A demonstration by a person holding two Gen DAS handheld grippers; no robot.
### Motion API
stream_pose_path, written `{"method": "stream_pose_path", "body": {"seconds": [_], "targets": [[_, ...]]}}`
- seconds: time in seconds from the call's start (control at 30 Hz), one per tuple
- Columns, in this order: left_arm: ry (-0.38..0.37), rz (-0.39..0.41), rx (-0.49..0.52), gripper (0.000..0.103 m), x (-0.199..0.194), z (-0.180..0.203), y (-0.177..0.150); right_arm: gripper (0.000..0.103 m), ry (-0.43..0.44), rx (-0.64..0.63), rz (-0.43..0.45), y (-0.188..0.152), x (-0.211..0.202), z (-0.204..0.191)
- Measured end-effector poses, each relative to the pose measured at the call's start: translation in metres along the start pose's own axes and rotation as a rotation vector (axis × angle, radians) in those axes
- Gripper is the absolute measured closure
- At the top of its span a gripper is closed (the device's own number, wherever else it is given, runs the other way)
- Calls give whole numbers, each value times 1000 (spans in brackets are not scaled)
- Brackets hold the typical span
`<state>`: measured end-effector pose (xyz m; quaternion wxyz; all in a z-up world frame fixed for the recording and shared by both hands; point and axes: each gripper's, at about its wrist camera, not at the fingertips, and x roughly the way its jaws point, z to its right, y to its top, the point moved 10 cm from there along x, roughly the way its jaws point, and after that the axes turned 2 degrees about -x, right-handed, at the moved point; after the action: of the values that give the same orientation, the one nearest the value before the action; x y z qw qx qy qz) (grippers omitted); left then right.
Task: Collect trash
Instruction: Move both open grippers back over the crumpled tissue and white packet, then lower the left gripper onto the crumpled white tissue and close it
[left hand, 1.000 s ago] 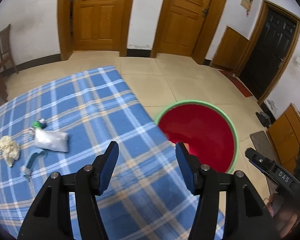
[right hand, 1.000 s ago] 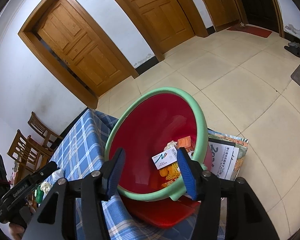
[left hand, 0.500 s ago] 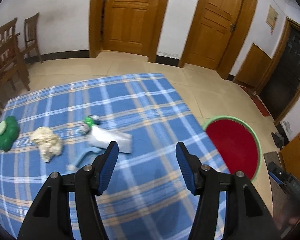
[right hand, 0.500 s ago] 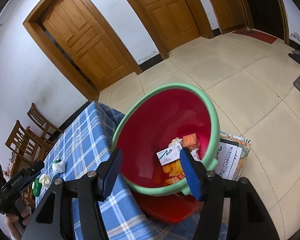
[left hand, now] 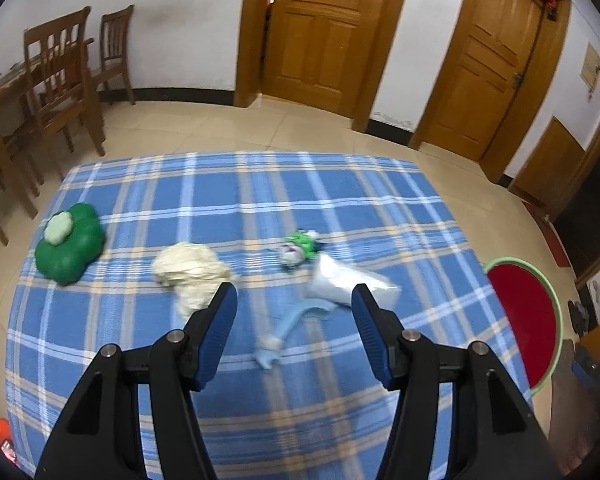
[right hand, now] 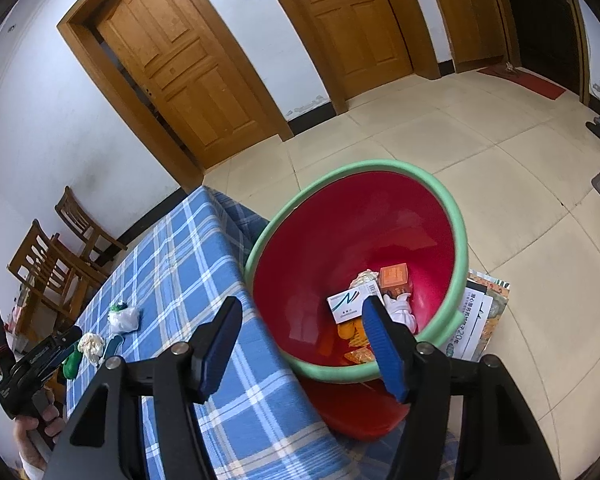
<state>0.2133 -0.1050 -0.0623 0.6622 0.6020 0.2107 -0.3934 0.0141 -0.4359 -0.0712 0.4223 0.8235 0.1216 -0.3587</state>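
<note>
Two tongs, both empty. Left tongs spread wide over table; trash ahead: cream wad beyond left finger, white bag beyond right finger, blue strip between. Right tongs released above red bin, nothing gripped; white carton and orange box lie inside.

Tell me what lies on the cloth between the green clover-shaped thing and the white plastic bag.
In the left wrist view, a crumpled cream tissue wad lies between the green clover-shaped thing and the white plastic bag; the rest is bare blue plaid cloth.
</note>
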Motion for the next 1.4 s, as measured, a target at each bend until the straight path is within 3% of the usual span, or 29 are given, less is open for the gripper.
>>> {"method": "stream_pose_path", "body": {"seconds": [0.4, 0.77, 1.1, 1.27, 1.4], "targets": [[92, -22, -52, 43, 20, -64, -1, 33, -4, -66, -22, -3, 6, -41], [52, -26, -103, 40, 38, -81, -1, 30, 14, -166, -46, -5, 29, -99], [13, -1, -92, 40, 48, -81, -2, 29, 54, -247, -76, -18, 62, -160], [-33, -7, -113, 62, 53, -84, -5, 28, 76, -290, -104, -30, 80, -189], [-39, 9, -114, 72, 50, -85, -5, 28, 89, -321, -119, -39, 94, -211]]}}
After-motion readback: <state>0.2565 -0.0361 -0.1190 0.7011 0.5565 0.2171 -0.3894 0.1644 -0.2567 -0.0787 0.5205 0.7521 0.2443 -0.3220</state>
